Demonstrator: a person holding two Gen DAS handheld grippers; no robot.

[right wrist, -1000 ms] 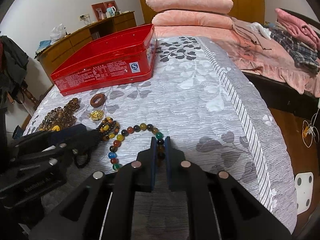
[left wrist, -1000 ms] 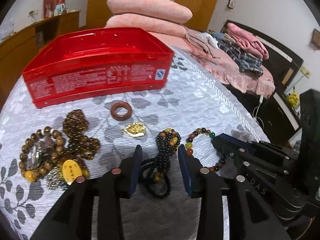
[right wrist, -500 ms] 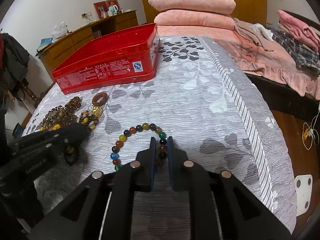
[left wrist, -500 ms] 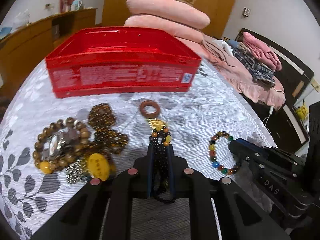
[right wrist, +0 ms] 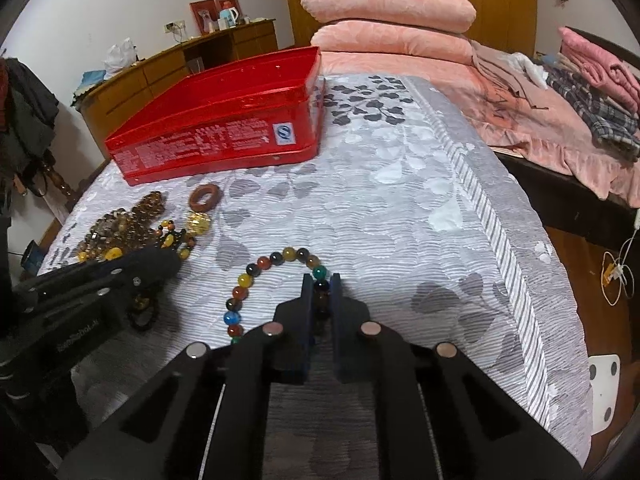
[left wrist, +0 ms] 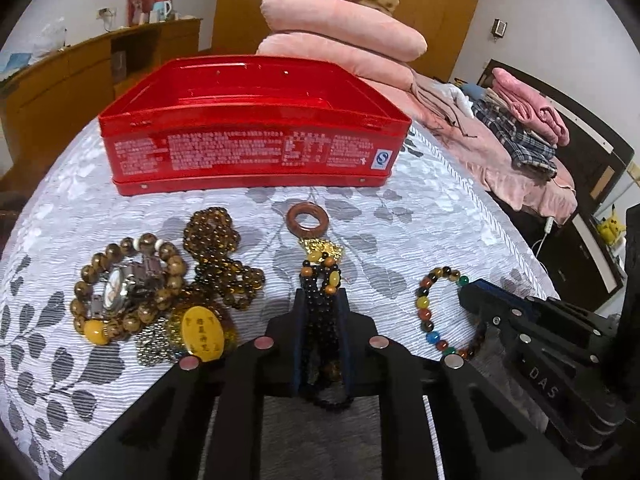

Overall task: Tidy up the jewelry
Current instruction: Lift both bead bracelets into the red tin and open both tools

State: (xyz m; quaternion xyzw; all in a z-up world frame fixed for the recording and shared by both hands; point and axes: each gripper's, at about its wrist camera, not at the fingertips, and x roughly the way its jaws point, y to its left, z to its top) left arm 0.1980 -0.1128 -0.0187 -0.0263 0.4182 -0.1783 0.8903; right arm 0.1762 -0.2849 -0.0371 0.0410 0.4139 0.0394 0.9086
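Left wrist view: our left tongs (left wrist: 322, 312) are clamped on the black bead necklace (left wrist: 320, 280), just in front of the red tin (left wrist: 252, 148) on the bed (left wrist: 420, 216). Our right tongs (right wrist: 321, 292) grip the multicoloured bracelet (right wrist: 256, 272), nearer us than the tin.

White walls (right wrist: 120, 8) enclose a bedroom. A grey leaf-patterned bedspread (right wrist: 400, 208) covers the bed, pink pillows (left wrist: 340, 28) are stacked at its head, and a wooden dresser (left wrist: 80, 76) and wardrobe (left wrist: 440, 12) stand behind.
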